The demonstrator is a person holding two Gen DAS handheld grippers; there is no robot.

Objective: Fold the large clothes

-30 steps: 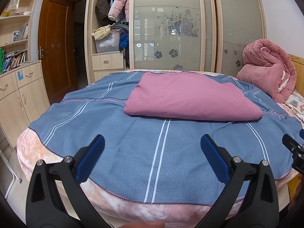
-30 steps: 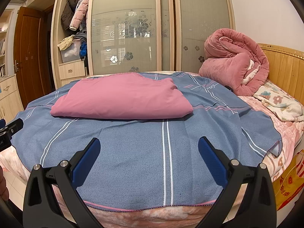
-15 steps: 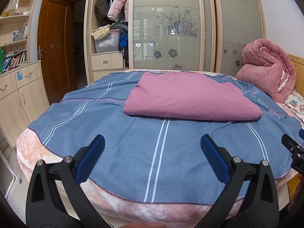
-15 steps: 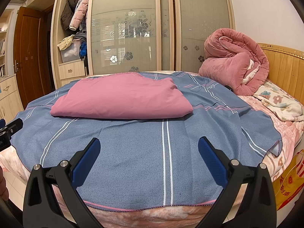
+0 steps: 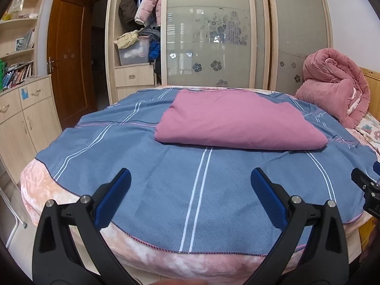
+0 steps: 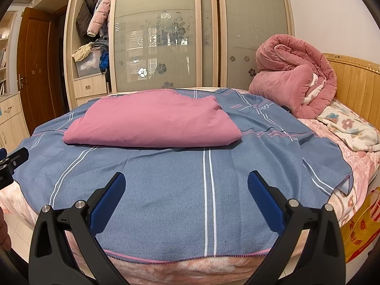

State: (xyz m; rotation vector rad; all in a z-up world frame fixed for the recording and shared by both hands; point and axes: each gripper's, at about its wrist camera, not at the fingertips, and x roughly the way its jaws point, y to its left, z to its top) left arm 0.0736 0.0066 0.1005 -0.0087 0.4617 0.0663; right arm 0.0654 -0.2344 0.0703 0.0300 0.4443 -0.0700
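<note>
A pink cloth [image 5: 235,121] lies folded into a flat rectangle on the blue striped blanket [image 5: 180,180] that covers the bed; it also shows in the right wrist view [image 6: 154,121]. My left gripper [image 5: 190,180] is open and empty, held over the bed's near edge, well short of the cloth. My right gripper [image 6: 186,182] is open and empty too, at the same near edge. Each gripper's tip shows at the edge of the other's view.
A rolled pink quilt [image 6: 294,76] and a floral cloth [image 6: 349,128] lie at the wooden headboard [image 6: 356,83] on the right. A wardrobe with sliding glass doors [image 5: 213,35] stands behind the bed. A cabinet [image 5: 26,116], bookshelves and a brown door [image 5: 68,54] are left.
</note>
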